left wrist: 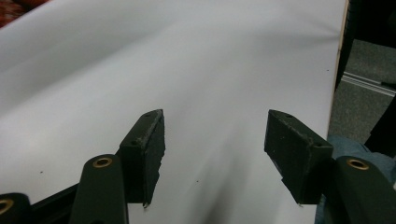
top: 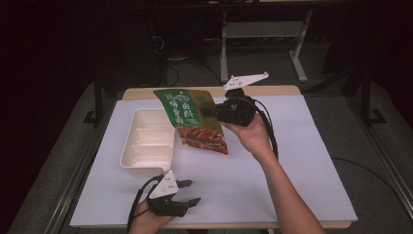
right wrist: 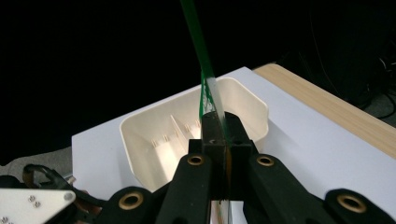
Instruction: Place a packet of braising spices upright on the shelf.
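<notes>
While my right gripper [top: 210, 111] pinches the snack bag's [top: 194, 119] edge above the tray [top: 146, 141], it could slip; left gripper [top: 191, 192] spread

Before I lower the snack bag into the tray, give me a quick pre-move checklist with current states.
1. Right gripper clamped on the bag: ok, jaws closed on its edge.
2. Bag off the table: ok, it hangs in the air.
3. Bag over the tray: not ok, mostly to the tray's right, overlapping its right rim.
4. Tray unobstructed: ok, compartments look empty.
5. Left gripper out of the way: ok, open, near the table's front edge.
6. Grip will survive tilting: cannot tell.
</notes>
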A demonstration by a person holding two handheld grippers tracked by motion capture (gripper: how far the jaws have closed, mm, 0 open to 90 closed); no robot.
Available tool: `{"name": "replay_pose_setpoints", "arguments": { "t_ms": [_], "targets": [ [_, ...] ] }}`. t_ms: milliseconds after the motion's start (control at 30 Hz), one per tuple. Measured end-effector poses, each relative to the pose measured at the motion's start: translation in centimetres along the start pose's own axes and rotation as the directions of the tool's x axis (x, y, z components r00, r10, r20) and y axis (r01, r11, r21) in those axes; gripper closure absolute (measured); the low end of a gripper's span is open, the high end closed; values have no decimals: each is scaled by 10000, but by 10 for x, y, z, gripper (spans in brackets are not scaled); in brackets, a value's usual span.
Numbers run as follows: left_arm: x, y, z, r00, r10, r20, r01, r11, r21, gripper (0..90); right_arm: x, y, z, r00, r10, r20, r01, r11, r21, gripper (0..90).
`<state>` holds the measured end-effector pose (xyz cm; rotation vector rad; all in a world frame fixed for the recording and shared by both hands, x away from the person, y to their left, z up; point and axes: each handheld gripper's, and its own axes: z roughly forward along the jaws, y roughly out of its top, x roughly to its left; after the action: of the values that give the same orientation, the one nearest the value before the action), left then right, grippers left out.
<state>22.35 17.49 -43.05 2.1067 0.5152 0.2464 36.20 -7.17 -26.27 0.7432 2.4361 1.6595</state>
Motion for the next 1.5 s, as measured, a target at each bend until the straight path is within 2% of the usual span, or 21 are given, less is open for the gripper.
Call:
{"name": "replay_pose_setpoints", "arguments": {
  "t_ms": [367,767,900,933,967,1300,1500],
  "targets": [
    [0,0,0,10000,53,-22,-53,10000,9,335,6,13,18,9998,-78,-195,78,10000,7,894],
    [0,-1,0,9999,150,-70,-150,9999,13,313,19,31,42,9984,-198,-539,191,9997,-139,894],
    [-1,-1,0,9999,159,-40,-159,9999,25,311,24,35,53,9973,-190,-706,179,9997,-157,894],
    [-1,-1,1,9999,158,-16,-158,9999,35,310,27,37,61,9964,-195,-829,178,9996,-215,894],
    [-1,-1,1,9998,176,2,-176,9998,41,310,27,37,61,9964,-195,-829,178,9996,-215,894],
    [-2,-1,2,9997,225,98,-225,9997,20,296,38,40,100,9923,-83,-1235,54,9997,-235,894],
    [-2,-1,1,9995,290,102,-290,9996,-2,294,43,39,112,9899,-62,-1413,29,9997,-232,894]
  ]
}}
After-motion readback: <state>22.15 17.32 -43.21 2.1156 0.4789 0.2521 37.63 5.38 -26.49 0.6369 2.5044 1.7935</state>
